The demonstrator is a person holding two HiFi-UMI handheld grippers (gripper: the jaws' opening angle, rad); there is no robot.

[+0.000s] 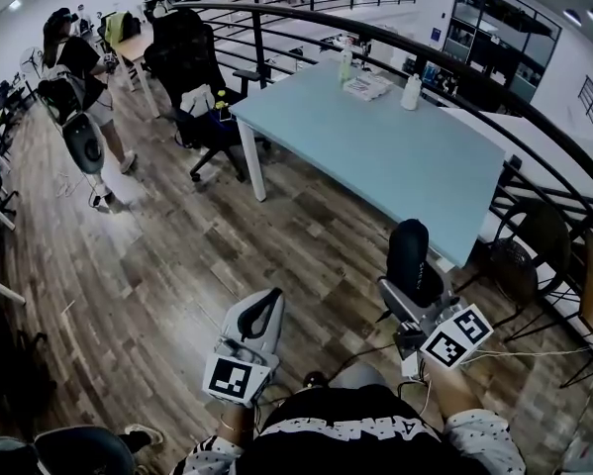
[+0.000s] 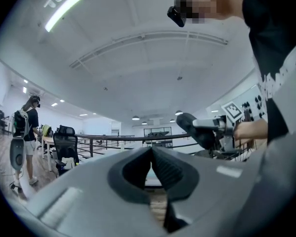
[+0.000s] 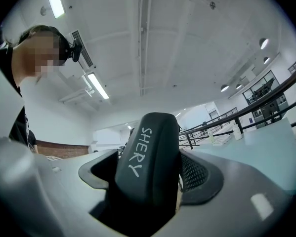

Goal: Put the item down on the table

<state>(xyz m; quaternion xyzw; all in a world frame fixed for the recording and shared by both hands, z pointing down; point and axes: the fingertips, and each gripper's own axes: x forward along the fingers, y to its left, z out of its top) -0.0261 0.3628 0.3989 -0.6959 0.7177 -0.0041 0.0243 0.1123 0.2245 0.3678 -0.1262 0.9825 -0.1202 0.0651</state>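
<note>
A black oblong case [image 3: 147, 154] with "SHERY" written on it stands upright between the jaws of my right gripper [image 3: 148, 181], which is shut on it. In the head view the case [image 1: 410, 253] is held in the air above the wooden floor, just short of the near corner of the light blue table [image 1: 375, 156]. My left gripper [image 1: 267, 305] hangs over the floor to the left, level with the right one. Its jaws are shut with nothing between them [image 2: 151, 154]. From the left gripper view the case [image 2: 196, 130] shows off to the right.
On the table's far end stand two bottles [image 1: 411, 92] [image 1: 345, 64] and a flat packet [image 1: 367, 87]. A black office chair [image 1: 192, 67] is at the table's left end. A curved black railing [image 1: 514, 107] runs behind. A person [image 1: 78, 77] stands far left. Another chair [image 1: 534, 240] is at the right.
</note>
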